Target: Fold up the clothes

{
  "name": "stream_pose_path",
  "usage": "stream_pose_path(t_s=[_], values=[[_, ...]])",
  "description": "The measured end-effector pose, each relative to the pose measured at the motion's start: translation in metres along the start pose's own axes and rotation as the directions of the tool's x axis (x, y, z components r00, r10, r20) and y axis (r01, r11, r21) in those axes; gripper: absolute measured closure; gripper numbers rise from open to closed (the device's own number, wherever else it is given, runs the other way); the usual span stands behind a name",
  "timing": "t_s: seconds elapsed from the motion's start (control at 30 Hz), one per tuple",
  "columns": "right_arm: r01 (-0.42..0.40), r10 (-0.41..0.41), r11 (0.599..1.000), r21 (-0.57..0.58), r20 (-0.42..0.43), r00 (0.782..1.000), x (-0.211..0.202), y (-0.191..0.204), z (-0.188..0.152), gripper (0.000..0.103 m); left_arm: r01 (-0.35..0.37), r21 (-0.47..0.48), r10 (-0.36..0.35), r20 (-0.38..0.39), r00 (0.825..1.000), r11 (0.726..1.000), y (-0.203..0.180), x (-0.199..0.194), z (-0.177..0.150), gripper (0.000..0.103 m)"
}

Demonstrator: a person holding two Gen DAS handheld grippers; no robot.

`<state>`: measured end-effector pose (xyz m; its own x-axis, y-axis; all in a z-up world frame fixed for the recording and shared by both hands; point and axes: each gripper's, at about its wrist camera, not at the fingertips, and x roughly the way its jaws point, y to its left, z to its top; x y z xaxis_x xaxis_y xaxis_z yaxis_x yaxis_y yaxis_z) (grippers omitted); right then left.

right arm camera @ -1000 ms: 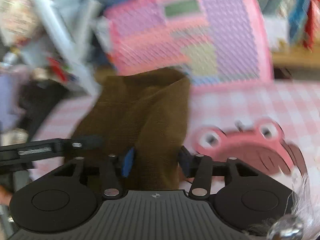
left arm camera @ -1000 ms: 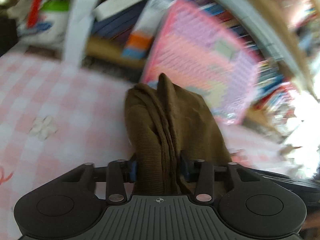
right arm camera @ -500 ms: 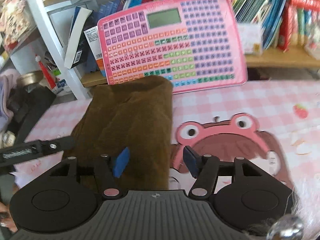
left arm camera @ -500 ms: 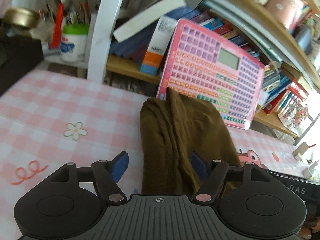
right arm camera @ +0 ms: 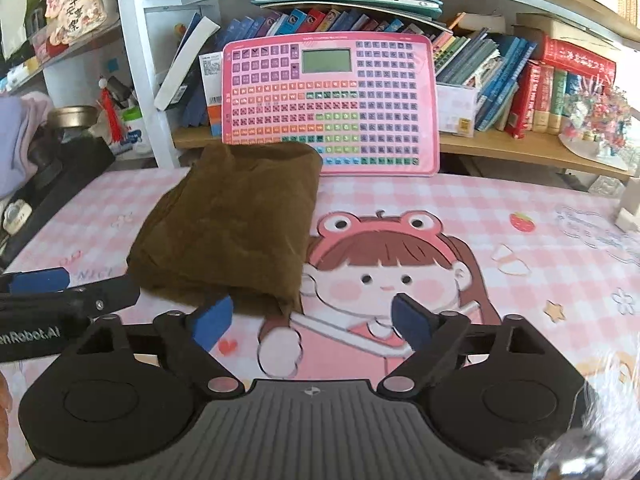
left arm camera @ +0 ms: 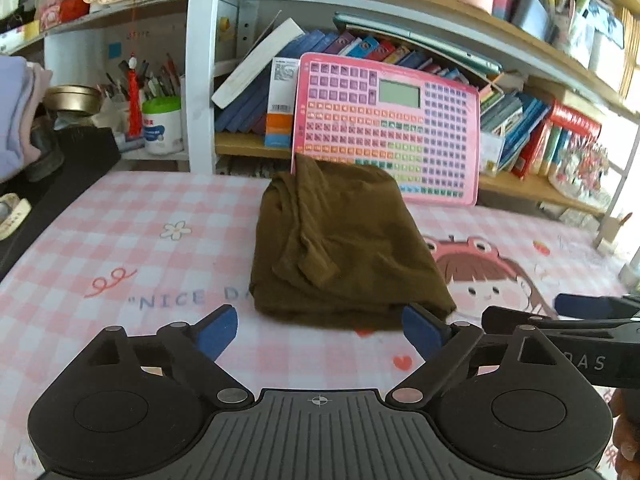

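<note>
One pink checked mat (left arm camera: 120,216) is carrying one brown garment (left arm camera: 340,240), now lying folded beside the pink keyboard toy (right arm camera: 332,104). Two grippers, left gripper (left arm camera: 320,330) and right gripper (right arm camera: 310,320), are sitting spread apart after releasing it a second ago, so this fold is looking finished.

Brown garment (left arm camera: 344,240): soft matt cloth, creased. Pink checked mat (left arm camera: 160,248): smooth, printed.

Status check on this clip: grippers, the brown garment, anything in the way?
Left gripper open, empty. Right gripper open, empty. Brown garment lies folded on the pink checked mat, far edge near the pink keyboard toy. Nothing between jaws and garment.
</note>
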<state>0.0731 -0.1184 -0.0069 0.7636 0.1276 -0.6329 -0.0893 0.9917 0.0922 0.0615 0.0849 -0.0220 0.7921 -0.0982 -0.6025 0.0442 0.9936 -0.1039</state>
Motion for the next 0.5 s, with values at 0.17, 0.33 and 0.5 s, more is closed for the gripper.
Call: stream_pose_path(t_s=[0.17,0.33,0.5], values=[[0.015,-0.015,1.0,-0.005,-0.018,1.0,-0.011,-0.005,-0.013,0.009,-0.029,-0.014,0.029,-0.016,0.999,0.999,-0.01,-0.013,-0.01,0.005],[0.005,-0.005,1.0,-0.02,-0.03,1.0,-0.018,-0.006,-0.023,0.009,-0.076,-0.029,0.075,-0.013,0.997,0.997,-0.013,-0.023,-0.017,0.005],[-0.002,0.001,0.999,-0.035,-0.026,1.0,-0.021,-0.007,-0.024,0.008,-0.085,-0.042,0.085,-0.005,0.996,0.995,-0.017,-0.03,-0.022,0.004]])
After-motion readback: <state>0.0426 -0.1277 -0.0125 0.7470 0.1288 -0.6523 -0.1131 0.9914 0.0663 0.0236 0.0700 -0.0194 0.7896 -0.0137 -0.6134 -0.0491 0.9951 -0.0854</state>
